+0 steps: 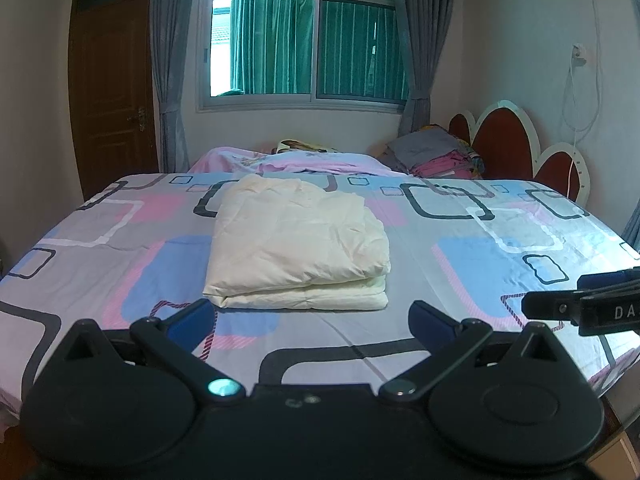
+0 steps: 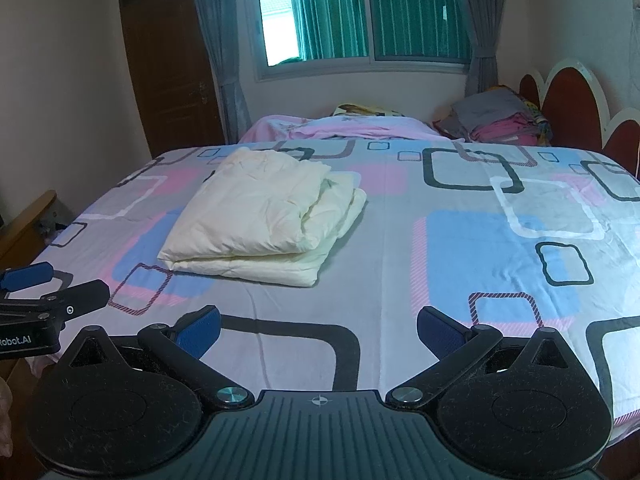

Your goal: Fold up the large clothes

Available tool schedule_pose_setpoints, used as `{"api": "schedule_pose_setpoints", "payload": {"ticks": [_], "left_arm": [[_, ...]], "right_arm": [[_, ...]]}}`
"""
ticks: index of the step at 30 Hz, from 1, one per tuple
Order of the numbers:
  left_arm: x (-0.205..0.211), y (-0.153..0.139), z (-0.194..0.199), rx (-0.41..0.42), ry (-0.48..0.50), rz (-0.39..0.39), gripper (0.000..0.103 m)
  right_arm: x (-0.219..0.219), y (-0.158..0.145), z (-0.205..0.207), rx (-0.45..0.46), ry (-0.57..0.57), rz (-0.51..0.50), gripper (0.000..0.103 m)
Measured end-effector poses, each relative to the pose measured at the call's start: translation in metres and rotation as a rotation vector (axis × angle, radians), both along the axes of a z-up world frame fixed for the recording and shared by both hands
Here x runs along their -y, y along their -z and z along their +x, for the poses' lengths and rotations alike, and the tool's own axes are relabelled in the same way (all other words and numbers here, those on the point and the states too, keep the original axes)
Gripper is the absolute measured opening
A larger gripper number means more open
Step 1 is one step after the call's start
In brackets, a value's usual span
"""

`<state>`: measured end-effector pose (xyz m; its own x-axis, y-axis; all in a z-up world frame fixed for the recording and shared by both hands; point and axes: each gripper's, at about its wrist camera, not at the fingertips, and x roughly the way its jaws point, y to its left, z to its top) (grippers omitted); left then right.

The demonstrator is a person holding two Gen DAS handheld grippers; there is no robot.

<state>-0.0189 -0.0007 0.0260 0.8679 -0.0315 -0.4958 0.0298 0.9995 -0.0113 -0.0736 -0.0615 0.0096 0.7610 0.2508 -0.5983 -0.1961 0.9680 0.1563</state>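
Cream garment [image 1: 298,240] folded — bedsheet [image 1: 460,264] (bare) around.

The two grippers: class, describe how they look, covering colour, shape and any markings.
Both the left gripper and right gripper are matte black, with two round lobes, metal pivot screws and angled linkage arms carrying blue textured pads. White lettering marks their sides: "Robot.AI" on the left, "DA" on the right.
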Motion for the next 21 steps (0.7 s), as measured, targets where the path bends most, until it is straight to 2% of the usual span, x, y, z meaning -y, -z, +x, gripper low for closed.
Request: {"api": "schedule_pose_setpoints", "payload": {"ticks": [21], "left_arm": [[-0.001,-0.001,0.003,0.009,0.003,0.000,0.103]], "right_arm": [[0.010,-0.003,0.002,0.015,-0.011,-0.009,0.103]]}}
